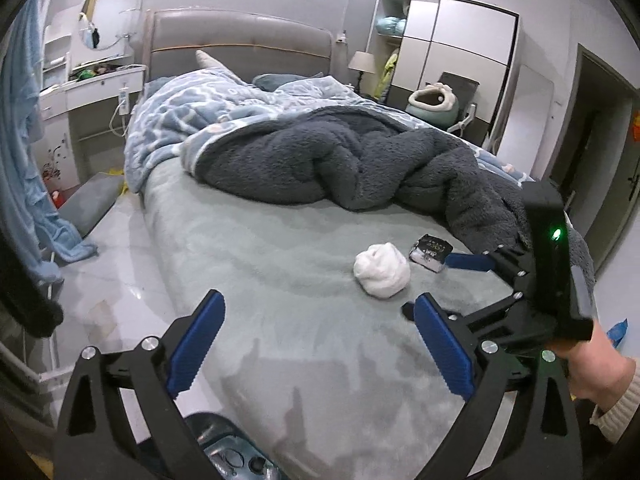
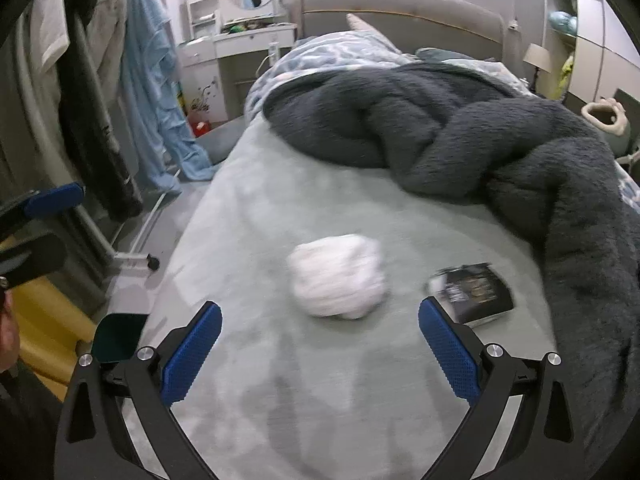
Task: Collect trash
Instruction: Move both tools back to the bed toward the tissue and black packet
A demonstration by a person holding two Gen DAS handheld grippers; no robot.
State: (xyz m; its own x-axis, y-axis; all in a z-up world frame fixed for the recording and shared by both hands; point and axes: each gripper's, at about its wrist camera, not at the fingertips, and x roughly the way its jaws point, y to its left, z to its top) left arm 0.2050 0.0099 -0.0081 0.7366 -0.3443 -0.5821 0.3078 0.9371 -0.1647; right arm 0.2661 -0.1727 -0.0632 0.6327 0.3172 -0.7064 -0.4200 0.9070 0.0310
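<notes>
white wad (image 2: 338,276) round, pkt (image 2: 472,292) flat

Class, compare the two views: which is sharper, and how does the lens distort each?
Left wrist view: sharp, the white wad crisp. Right wrist view: motion-blurred, wad and dark packet smeared. Both: fisheye bending, black corner vignettes.

On the bed (image 1: 248,240) there are two pieces of trash: one white crumpled paper ball (image 1: 382,275) and one small dark packet (image 1: 431,251) beside it. There is one dark grey fluffy blanket (image 1: 340,160), one blue patterned quilt (image 1: 188,120) and one headboard (image 1: 240,46). In the room I count one round mirror (image 1: 110,12), one white dressing table (image 1: 92,92), one wardrobe (image 1: 460,52), one bedside lamp (image 1: 362,62) and two grippers, each with two blue pads.
</notes>
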